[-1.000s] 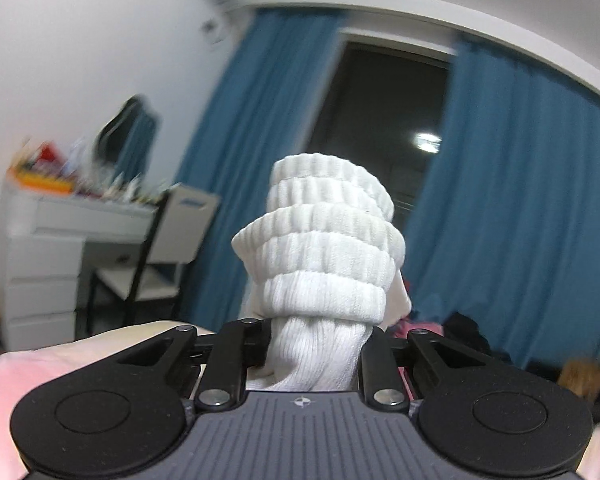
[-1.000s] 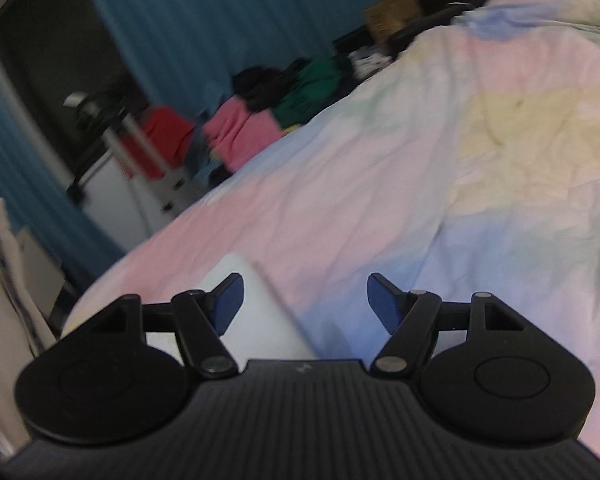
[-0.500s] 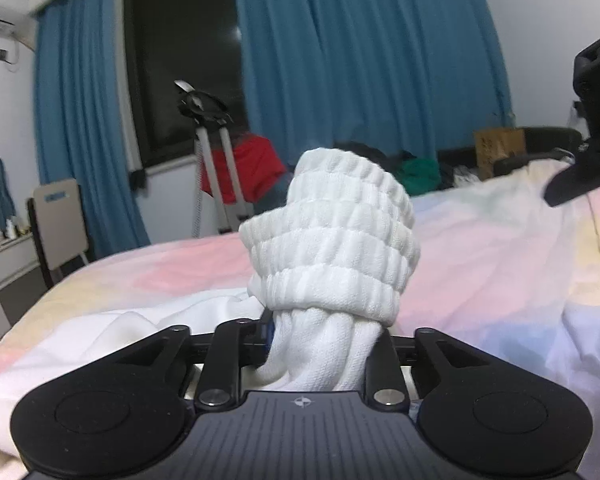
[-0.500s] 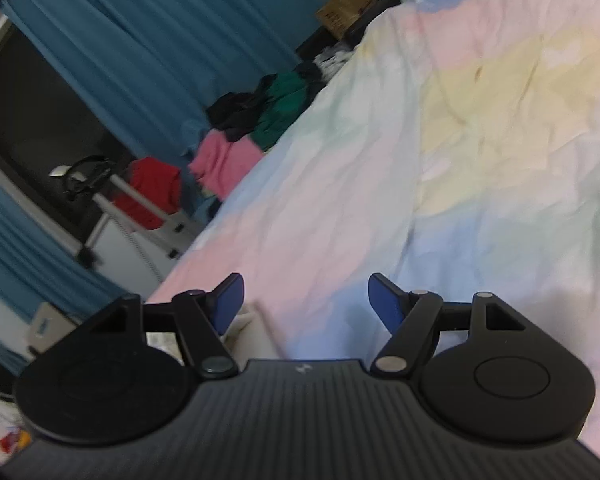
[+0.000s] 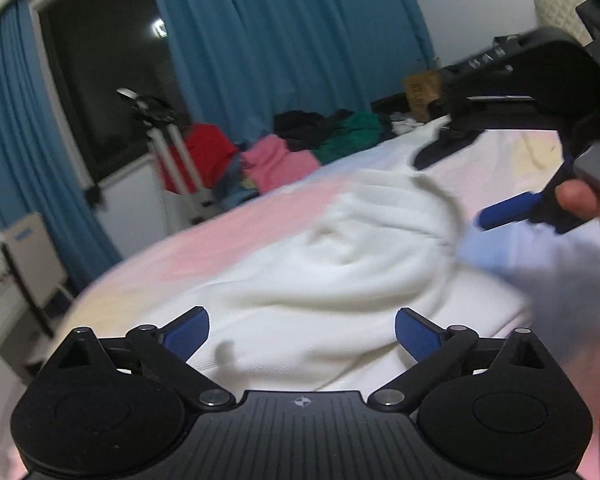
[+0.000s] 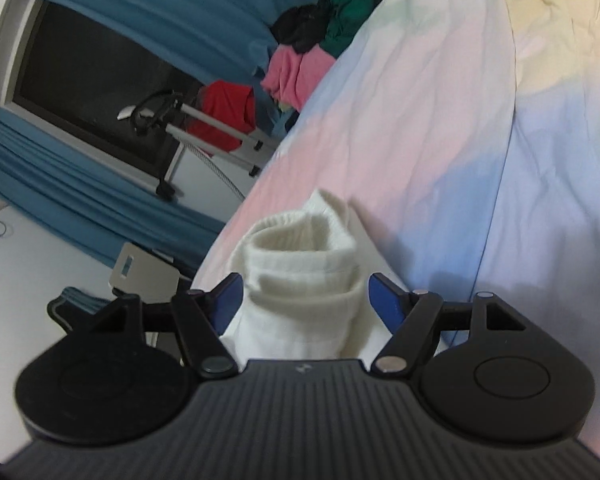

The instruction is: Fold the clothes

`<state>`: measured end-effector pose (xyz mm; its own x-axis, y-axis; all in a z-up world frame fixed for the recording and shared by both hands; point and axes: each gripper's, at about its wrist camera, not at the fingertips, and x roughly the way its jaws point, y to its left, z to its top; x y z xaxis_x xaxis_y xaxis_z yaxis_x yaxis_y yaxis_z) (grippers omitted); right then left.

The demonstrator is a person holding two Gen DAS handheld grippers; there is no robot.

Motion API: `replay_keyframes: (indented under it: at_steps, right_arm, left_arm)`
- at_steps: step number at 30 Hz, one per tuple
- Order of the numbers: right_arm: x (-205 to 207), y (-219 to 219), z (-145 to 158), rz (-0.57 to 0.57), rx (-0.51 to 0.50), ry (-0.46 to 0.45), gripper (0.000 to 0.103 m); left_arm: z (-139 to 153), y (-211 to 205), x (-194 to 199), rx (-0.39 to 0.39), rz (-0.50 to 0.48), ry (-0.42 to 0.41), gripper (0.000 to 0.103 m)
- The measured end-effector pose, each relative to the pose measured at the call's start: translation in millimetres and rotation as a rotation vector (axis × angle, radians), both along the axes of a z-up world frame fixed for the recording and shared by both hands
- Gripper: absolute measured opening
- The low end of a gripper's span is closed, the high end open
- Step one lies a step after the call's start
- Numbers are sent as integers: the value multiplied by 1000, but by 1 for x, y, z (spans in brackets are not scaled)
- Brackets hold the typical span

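While the left hand-held gripper (image 5: 302, 330) has just sprung wide apart with nothing in it, the rolled white sock (image 6: 300, 276) sits on the bed (image 6: 440, 120) between the right hand-held gripper (image 6: 302, 300)'s parted, not squeezing fingers.

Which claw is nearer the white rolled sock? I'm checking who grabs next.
Right. The right claw straddles the white rolled sock, jaws open. The left claw, just opened, sits back from it.

ribbed white knit socks (image 6: 300, 280), matt cotton bedsheet (image 6: 440, 120), matt plastic gripper (image 6: 302, 296)
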<state>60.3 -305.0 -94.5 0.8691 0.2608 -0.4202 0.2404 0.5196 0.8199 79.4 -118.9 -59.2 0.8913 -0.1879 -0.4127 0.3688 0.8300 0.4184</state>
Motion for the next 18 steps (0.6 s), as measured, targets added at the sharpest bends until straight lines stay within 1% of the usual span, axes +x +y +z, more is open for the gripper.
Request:
replay_keyframes:
  at_steps: [2, 3, 4, 7, 8, 10, 13, 15, 17, 18]
  right_arm:
    - [2, 8, -3, 28, 7, 17, 74]
    - [5, 11, -5, 48, 6, 33, 74]
    - [9, 14, -7, 67, 2, 52, 75]
    - [18, 26, -15, 100, -11, 113, 74]
    - [21, 30, -16, 101, -28, 119, 74]
    - [27, 38, -15, 103, -72, 121, 74]
    - [34, 51, -9, 74, -190, 102, 74]
    - [37, 59, -7, 55, -260, 99, 61]
    - [37, 63, -2, 31, -321, 86, 44]
    - [34, 63, 1, 21, -333, 68, 39]
  left_arm:
    - [1, 21, -6, 29, 29, -38, 102]
    - [0, 31, -6, 25, 39, -38, 102]
    - [0, 35, -12, 11, 49, -22, 102]
    - [-6, 48, -5, -31, 75, 43, 102]
    - [-8, 52, 0, -37, 82, 48, 102]
    - [-14, 52, 3, -25, 107, 44, 102]
    - [-23, 49, -15, -1, 131, 47, 102]
    - [-25, 52, -8, -1, 153, 42, 102]
    - [-24, 56, -3, -33, 173, 58, 102]
    - [-23, 59, 0, -56, 181, 71, 102]
